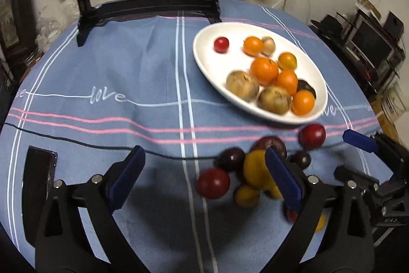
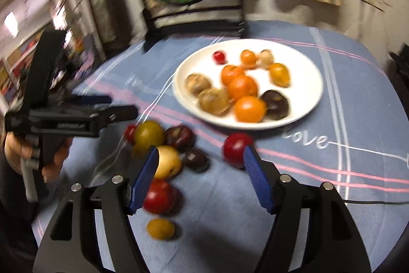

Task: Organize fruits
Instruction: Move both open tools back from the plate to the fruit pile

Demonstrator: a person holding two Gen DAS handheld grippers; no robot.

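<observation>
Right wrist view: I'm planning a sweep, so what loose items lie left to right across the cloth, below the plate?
Left tongs → olive-yellow fruit → dark fruit → red fruit → "love" lettering.

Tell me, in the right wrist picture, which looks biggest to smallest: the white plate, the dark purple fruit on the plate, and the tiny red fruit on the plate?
1. White plate, by far the largest.
2. Dark purple fruit at the plate's near edge.
3. Tiny red fruit at the far side; it lies farther from the camera, which exaggerates the gap, but it still looks clearly smaller.
</observation>
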